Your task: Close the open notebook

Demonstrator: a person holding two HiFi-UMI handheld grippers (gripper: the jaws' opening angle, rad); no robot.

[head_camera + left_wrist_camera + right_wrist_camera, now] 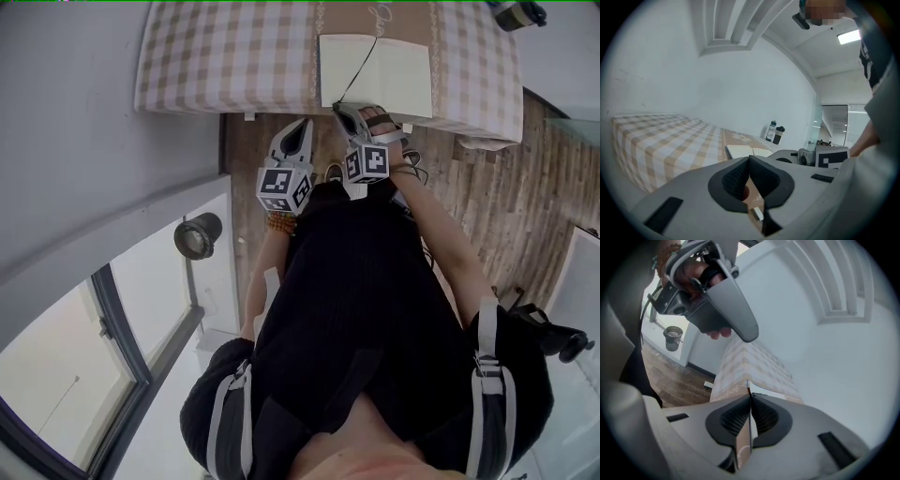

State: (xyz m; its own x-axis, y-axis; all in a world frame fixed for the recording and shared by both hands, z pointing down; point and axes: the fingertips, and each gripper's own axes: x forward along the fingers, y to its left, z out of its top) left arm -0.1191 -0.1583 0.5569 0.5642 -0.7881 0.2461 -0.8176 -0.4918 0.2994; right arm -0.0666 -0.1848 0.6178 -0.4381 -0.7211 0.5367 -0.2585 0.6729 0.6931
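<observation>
Beige-checked cloth tabletop [234, 56] bears the cream-paged open notebook [403, 80] at its near edge, where the grey right gripper [339, 107] nips tight on its thin margin — leaf or ribbon, unclear — so a pull may tear or slip; the grey left gripper [304, 124] idles closed, empty.

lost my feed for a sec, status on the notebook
Left gripper shut, empty. Right gripper shut on near edge of notebook. It lies open, flat on checked cloth. Nothing in the way.

checked-cloth table [216, 56] against white wall [740, 84], wooden plank floor [506, 197].
</observation>
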